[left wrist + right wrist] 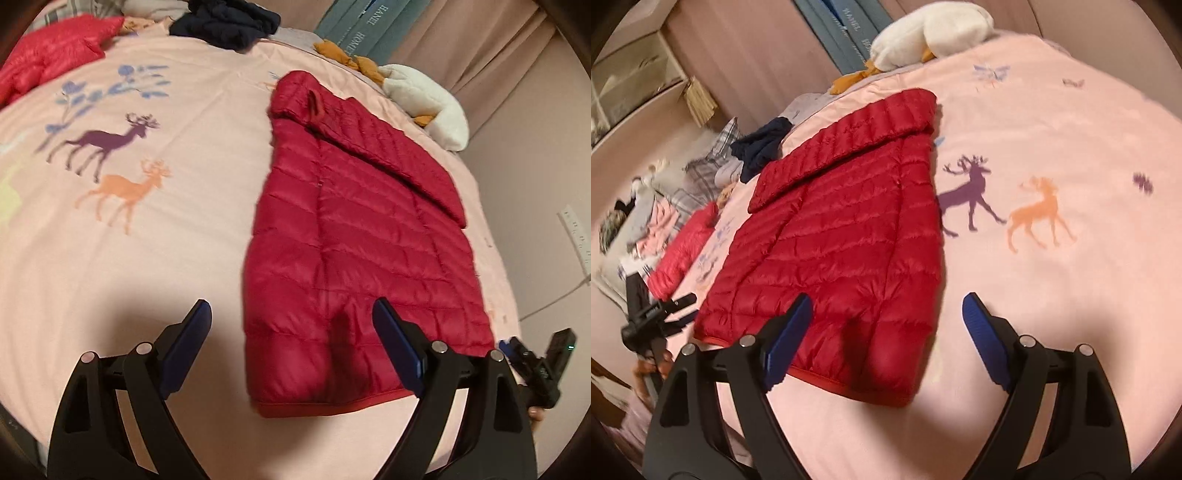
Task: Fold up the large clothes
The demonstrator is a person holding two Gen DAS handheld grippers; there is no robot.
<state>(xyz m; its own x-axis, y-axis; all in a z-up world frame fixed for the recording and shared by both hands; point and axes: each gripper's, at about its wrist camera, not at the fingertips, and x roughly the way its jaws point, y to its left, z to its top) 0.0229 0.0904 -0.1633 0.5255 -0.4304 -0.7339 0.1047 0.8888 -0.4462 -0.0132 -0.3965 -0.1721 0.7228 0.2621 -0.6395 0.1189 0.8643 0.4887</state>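
Note:
A dark red quilted down jacket [351, 236] lies flat on the pink bed cover [155, 258], folded lengthwise with a sleeve laid across its upper part; it also shows in the right wrist view [842, 236]. My left gripper [291, 314] is open and empty, hovering above the jacket's hem at its left corner. My right gripper [886, 306] is open and empty, above the hem at the jacket's right corner. The right gripper also shows at the far right of the left wrist view [532, 354], and the left gripper at the left of the right wrist view [665, 310].
A second, brighter red jacket [48, 55] and dark navy clothes [225, 22] lie at the bed's far side. A white plush toy [424, 96] lies beside teal boxes [362, 26]. More clothes are piled off the bed [665, 206]. Curtains and a wall stand close behind.

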